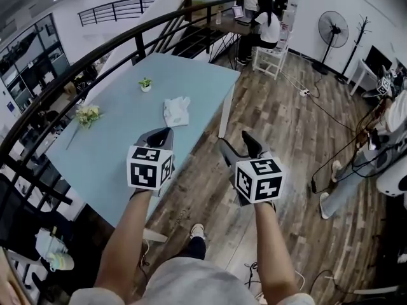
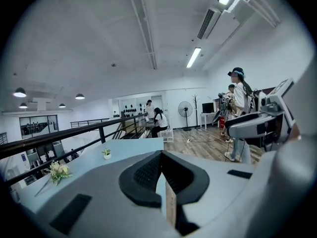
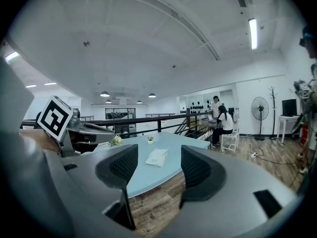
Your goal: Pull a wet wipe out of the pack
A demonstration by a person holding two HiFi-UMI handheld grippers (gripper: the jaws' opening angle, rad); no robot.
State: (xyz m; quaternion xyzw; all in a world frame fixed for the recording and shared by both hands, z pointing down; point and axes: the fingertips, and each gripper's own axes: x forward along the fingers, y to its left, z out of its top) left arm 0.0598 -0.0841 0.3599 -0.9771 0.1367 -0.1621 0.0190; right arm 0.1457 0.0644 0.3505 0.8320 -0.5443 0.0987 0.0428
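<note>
The pack of wet wipes [image 1: 176, 111] lies flat on the light blue table [image 1: 191, 75], near its right edge. It is well ahead of both your grippers, and neither touches it. A small potted plant [image 1: 145, 84] stands farther back and a bunch of flowers [image 1: 88, 114] lies off to the left, both apart from the pack.

Your left gripper [image 1: 164, 134] hangs over the near part of the table with its jaws together and nothing between them. Your right gripper [image 1: 236, 142] is out over the wooden floor [image 1: 286, 107], just off the table's edge. Its jaws are spread wide and empty, and they frame the pack in the right gripper view.

The pack looks like a soft, light film pouch, so it will likely crumple under pressure. It may also slide or lift off the table when you pull on a wipe. The wipe itself should be limp, damp and easy to tear or bunch.

A sensible plan is to pin one end of the pack with one gripper. With the other, pinch the exposed fold of wipe at the top opening and draw it up slowly. From here the opening is too small to make out.
</note>
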